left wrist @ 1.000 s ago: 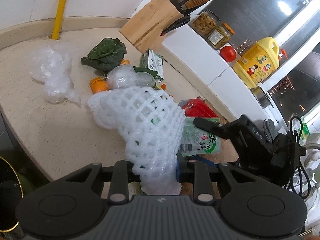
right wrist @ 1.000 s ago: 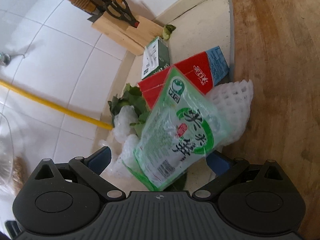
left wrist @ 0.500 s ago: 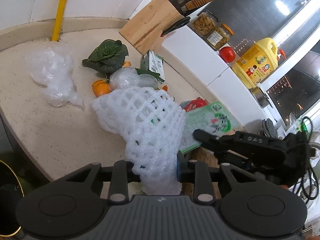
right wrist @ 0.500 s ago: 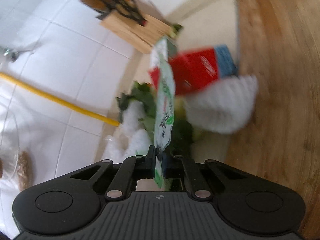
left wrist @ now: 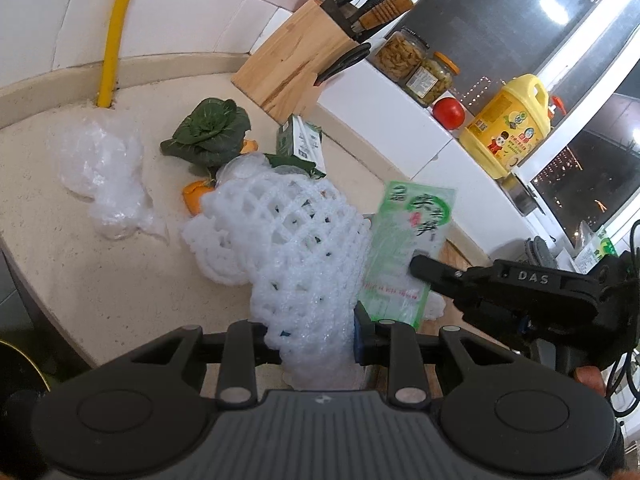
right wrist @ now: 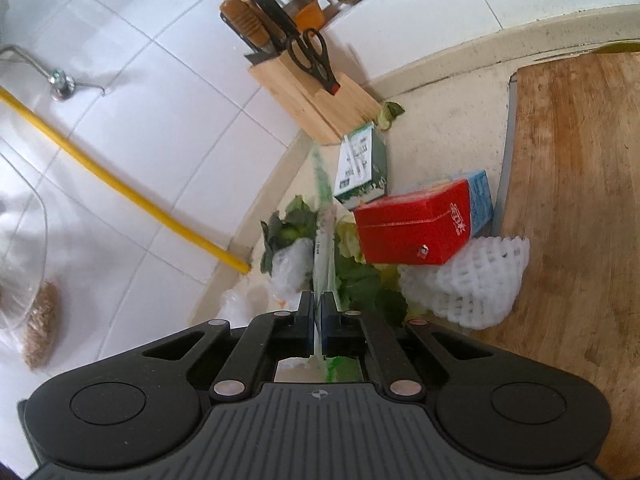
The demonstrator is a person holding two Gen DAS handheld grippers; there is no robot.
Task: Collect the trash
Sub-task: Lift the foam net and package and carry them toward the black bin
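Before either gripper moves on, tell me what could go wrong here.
The right gripper pinches only one edge of the thin green plastic snack packet, so it may slip out. The white foam fruit net in the left gripper hangs low and could drag the orange peel.

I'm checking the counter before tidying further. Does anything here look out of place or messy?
Yes. Rubbish is heaped by the knife block: a red carton tipped on its side, loose leafy greens and crumpled clear plastic on the bare counter. Nothing looks spilled or broken.
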